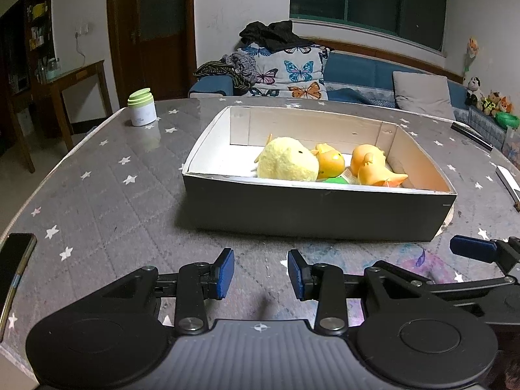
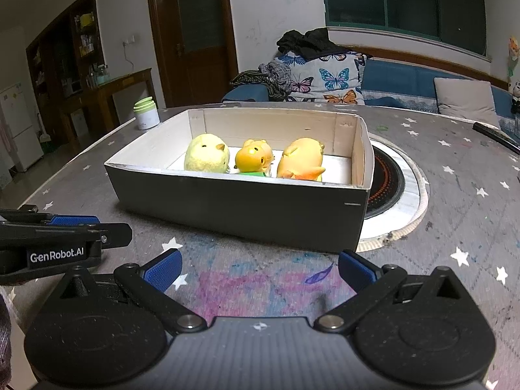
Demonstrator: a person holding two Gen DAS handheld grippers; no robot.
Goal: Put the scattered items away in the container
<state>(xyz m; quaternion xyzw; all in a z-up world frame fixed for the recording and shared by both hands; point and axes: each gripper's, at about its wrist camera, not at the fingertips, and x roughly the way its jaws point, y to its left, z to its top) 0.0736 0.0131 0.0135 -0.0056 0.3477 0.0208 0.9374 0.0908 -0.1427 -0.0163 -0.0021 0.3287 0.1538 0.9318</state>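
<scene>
A grey cardboard box with a white inside stands on the star-patterned table. In it lie a fluffy yellow chick, a small orange duck toy above something green, and a larger orange duck toy. My left gripper is open and empty, in front of the box's near wall. My right gripper is open wide and empty, also in front of the box. Each gripper shows at the other view's edge.
A white jar with a green lid stands at the table's far left. A phone lies at the left edge. A round hotplate sits right of the box. A dark remote lies far right. A sofa is behind.
</scene>
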